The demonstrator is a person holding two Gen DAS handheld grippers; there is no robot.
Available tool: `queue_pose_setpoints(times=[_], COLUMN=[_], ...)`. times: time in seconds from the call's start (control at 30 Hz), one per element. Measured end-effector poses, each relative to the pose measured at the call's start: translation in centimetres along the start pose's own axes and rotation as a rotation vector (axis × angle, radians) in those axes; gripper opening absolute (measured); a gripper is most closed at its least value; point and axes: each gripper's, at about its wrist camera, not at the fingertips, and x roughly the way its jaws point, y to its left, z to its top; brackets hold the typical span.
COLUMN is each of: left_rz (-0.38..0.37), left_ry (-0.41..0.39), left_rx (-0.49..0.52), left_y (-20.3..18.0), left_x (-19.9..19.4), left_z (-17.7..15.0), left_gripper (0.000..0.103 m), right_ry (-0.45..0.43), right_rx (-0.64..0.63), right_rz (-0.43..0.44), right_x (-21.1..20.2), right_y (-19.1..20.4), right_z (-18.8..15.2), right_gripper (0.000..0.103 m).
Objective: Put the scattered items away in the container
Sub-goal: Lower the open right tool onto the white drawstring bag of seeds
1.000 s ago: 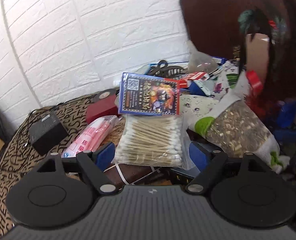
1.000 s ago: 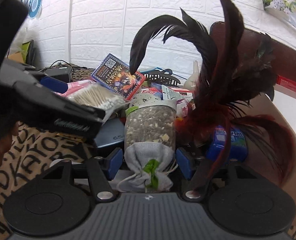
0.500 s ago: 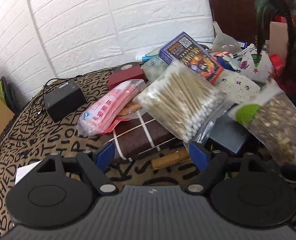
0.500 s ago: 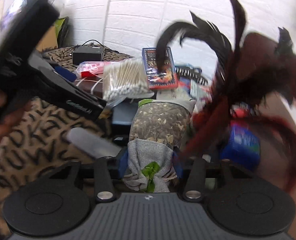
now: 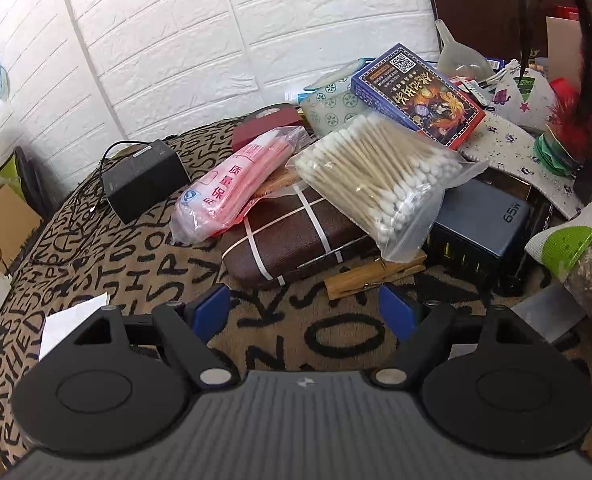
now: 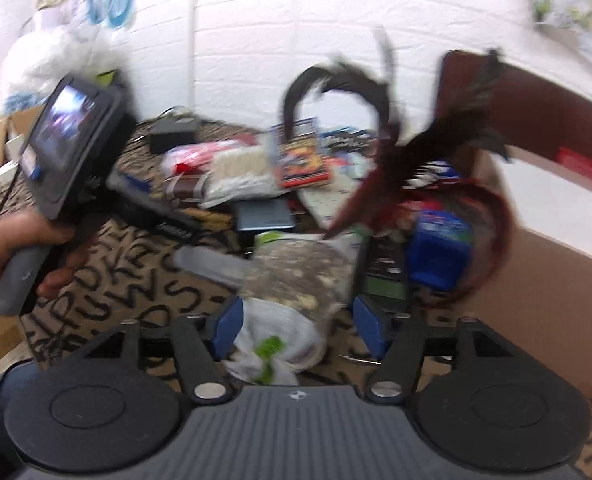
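Note:
My left gripper (image 5: 304,308) is open and empty, low over the patterned cloth, just short of a brown case (image 5: 291,232). A bag of cotton swabs (image 5: 380,176) and a pink packet (image 5: 231,188) lie on that case. My right gripper (image 6: 296,324) stands with its jaws apart around the tied end of a seed-filled bag (image 6: 291,284); the view is blurred. The same bag shows at the right edge of the left wrist view (image 5: 588,264). A cardboard box (image 6: 548,280) stands to the right. A dark feather duster (image 6: 416,148) sticks up by it.
A black adapter (image 5: 143,180) with a cable sits at the back left. A blue card box (image 5: 420,96), a dark 65W charger (image 5: 484,224), a wooden clothespin (image 5: 372,276) and patterned pouches are piled by the white brick wall. White paper (image 5: 71,320) lies at the left.
My left gripper has pulled back and down from the pile. My right gripper's jaws have opened off the seed bag, and it has swung quickly, blurring the view.

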Motion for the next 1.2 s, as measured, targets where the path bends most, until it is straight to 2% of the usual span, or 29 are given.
queue_pose_setpoints(times=[0.07,0.1,0.17,0.2,0.23,0.3,0.4,0.43,0.53,0.6,0.7,0.9,1.0,1.07,1.2], left_rz=[-0.002,-0.003,0.003,0.001,0.0,-0.002,0.001,0.005,0.001,0.004,0.004,0.001,0.0,0.001,0.004], left_ry=[-0.009,-0.017,-0.031,-0.035,-0.036,-0.032,-0.027,-0.027,-0.023,-0.021,-0.015,-0.023,-0.023,-0.022,-0.02], left_rx=[0.008,0.012,0.019,0.022,0.022,0.022,0.024,0.027,0.03,0.035,0.031,0.049,0.053,0.052,0.058], left_y=[-0.1,-0.3,-0.5,-0.5,-0.6,-0.6,-0.5,-0.3,0.0,0.1,0.3,0.1,0.1,0.2,0.6], left_x=[-0.4,-0.7,-1.1,-1.2,-1.2,-1.2,-1.1,-1.1,-1.1,-1.0,-0.9,-1.2,-1.3,-1.3,-1.4], left_z=[0.2,0.3,0.5,0.6,0.5,0.4,0.1,-0.1,-0.3,-0.4,-0.5,-0.5,-0.7,-0.8,-1.0], left_gripper=[0.083,0.083,0.083,0.083,0.083,0.083,0.083,0.083,0.083,0.083,0.083,0.083,0.083,0.083,0.083], right_ry=[0.014,0.047,0.093,0.095,0.084,0.068,0.006,-0.013,-0.002,0.003,-0.004,0.043,0.107,0.12,0.08], right_rx=[0.024,0.019,-0.002,-0.008,-0.018,-0.022,-0.002,0.003,0.025,0.08,0.116,0.129,0.112,0.086,0.029], right_rz=[-0.073,-0.098,-0.095,-0.075,-0.054,0.019,0.207,0.215,0.154,0.155,0.112,0.006,-0.032,0.0,0.132], right_x=[0.3,0.8,1.9,2.2,2.3,2.6,2.9,2.9,3.2,3.1,2.4,1.5,2.3,2.9,4.4], right_y=[-0.6,-0.6,-0.1,0.4,1.0,2.2,3.1,3.2,2.3,1.1,0.1,-0.5,-0.1,0.7,3.9], right_z=[-0.3,-0.4,-0.9,-0.9,-0.8,-0.3,0.2,0.4,0.4,-0.1,-0.7,-2.1,-2.5,-2.5,-1.5], right_gripper=[0.061,0.055,0.045,0.034,0.033,0.034,0.034,0.039,0.045,0.045,0.045,0.042,0.044,0.044,0.042])
